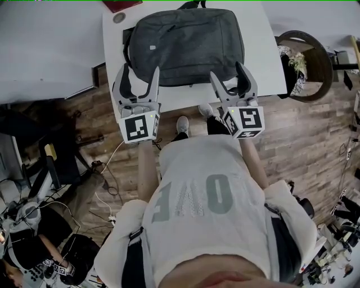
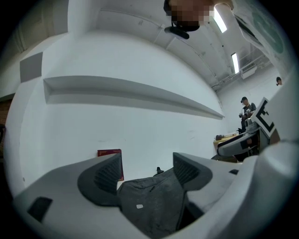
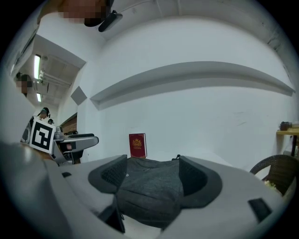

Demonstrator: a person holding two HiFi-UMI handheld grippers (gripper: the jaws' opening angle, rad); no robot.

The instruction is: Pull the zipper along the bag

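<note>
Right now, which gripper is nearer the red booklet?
The left gripper: the red booklet is beyond it; the right gripper faces the other end of the bag.

The head camera looks steeply down over the person's chest, with the white table (image 1: 264,39) and the bag (image 1: 183,48) on it across the top of the frame. The left gripper's (image 1: 140,70) camera sits low behind its jaws and looks level across the table at the bag, close by. The right gripper's (image 1: 226,70) camera does likewise from alongside. All three views share the bag. Both gripper views also catch the red book (image 3: 137,145) behind it, and each shows the other gripper at a frame edge.
</note>
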